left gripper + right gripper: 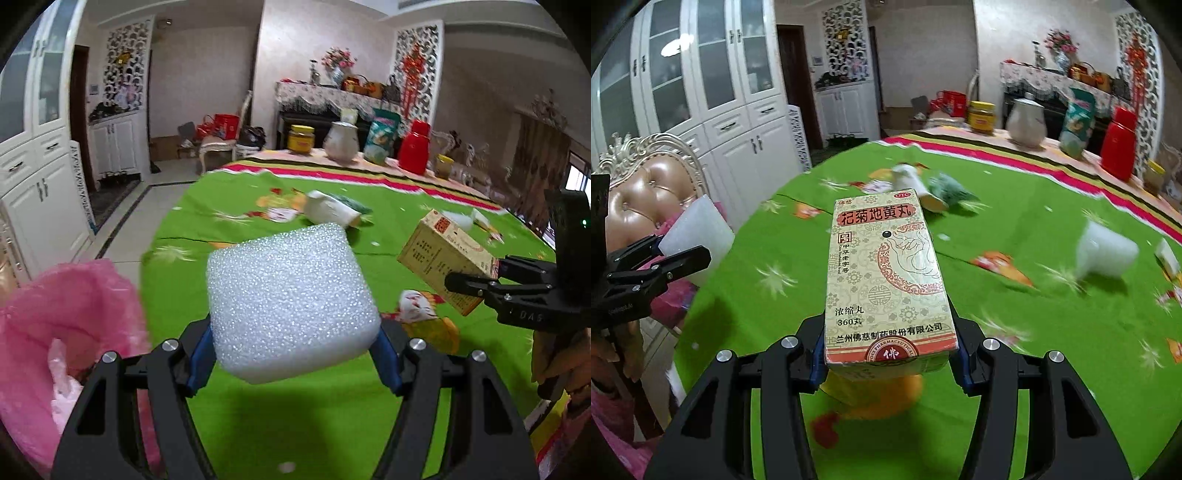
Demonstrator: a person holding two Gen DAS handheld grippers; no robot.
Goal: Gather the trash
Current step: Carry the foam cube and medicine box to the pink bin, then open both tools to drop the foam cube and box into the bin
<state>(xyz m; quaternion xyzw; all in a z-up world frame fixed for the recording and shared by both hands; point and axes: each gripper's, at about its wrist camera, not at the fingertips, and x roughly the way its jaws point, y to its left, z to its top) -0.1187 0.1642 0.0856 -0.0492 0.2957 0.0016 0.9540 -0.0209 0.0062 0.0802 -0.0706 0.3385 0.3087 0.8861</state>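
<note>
White foam block (291, 302), cream/red med box (886, 273) (ornate print), green tablecloth (1052, 332), pink bag (55, 314).

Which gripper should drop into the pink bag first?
Left, probably. The left gripper holds the foam block right beside the pink bag. The right gripper holds the medicine box farther away, over the table.
</note>
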